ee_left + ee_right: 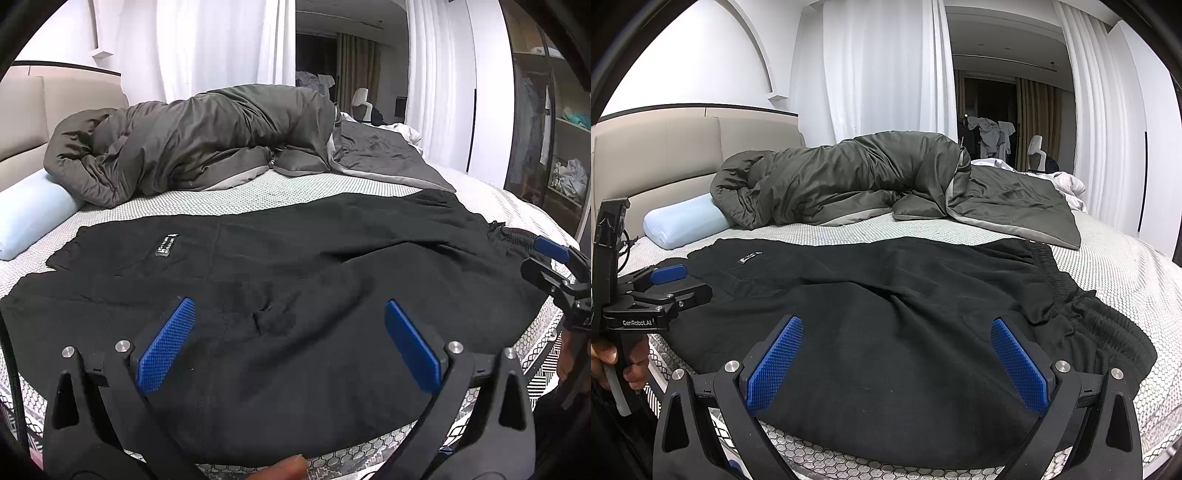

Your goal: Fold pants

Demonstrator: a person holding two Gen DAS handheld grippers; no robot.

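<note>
Bed (1115, 266) first: black pants (295, 266) lie crosswise, waistband (1056, 280) right (nearer the right tongs (897, 354)); left tongs (290, 339) and right gape wide, empty.

Even indoor light, sharp focus, strong fisheye bending, dark vignetted corners.

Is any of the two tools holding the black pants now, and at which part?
Neither. The left tool and the right tool are both open above the pants, which lie flat on the bed.
</note>
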